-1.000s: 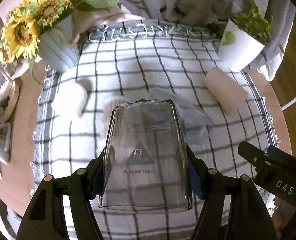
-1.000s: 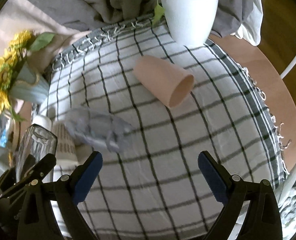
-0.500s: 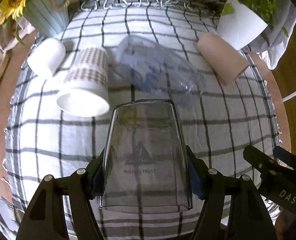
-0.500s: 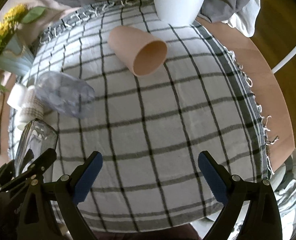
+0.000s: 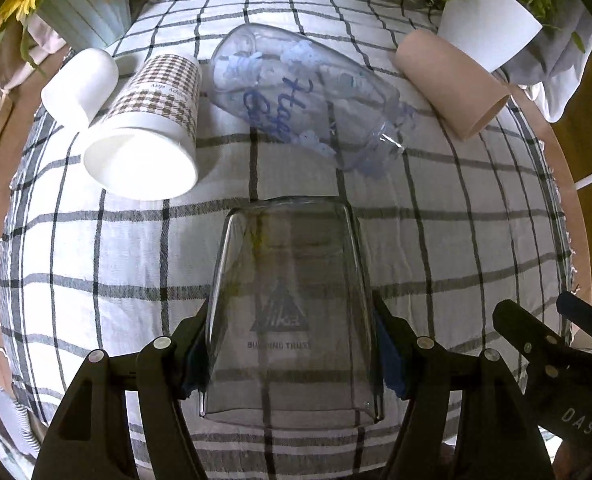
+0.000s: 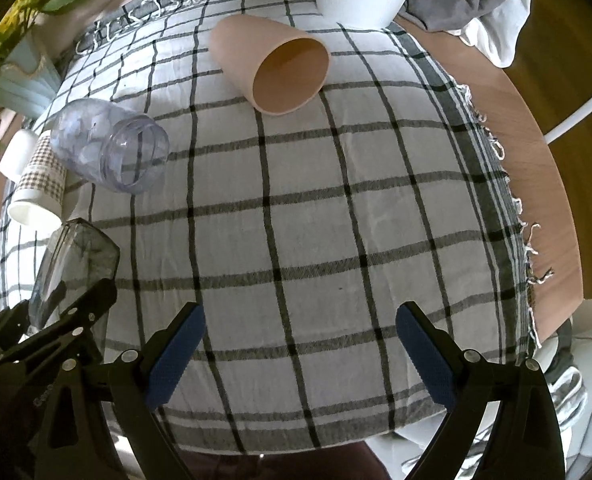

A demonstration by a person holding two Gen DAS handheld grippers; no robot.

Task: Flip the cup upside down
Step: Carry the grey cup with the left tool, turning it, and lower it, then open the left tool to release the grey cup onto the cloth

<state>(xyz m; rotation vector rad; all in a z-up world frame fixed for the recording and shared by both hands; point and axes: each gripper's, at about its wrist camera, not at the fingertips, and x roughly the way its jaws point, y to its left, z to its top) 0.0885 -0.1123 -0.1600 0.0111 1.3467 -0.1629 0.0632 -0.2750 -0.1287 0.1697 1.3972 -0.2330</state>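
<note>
Covering most of the round wooden table (image 6: 544, 184) is a white cloth checked with black lines (image 6: 336, 220), and you are working over its near half. Your left gripper (image 5: 292, 354) is clamping one clear smoky glass cup (image 5: 292, 320) between its blue pads, its jaws spread only to the width of the glass. You are holding that cup with its closed base pointing away and its open rim toward the camera; the right wrist view shows it at the near left (image 6: 72, 264). Your right gripper (image 6: 300, 356) is hanging over bare cloth with its jaws spread wide and nothing between them.

Four more cups are lying on their sides across the far part of the cloth. At the far left you are seeing one small plain white cup (image 5: 80, 86), touching one white paper cup with a brown houndstooth band (image 5: 152, 128). Just right of those sits one clear bluish plastic cup with blue handwriting (image 5: 300, 96). Farther right lies one pale pink tapered cup (image 5: 452, 82), its mouth facing the near right.

Two pots are standing at the far edge: one white planter with green leaves (image 5: 488, 28) on the right, and one pale blue ribbed pot with sunflowers (image 5: 84, 8) on the left.
</note>
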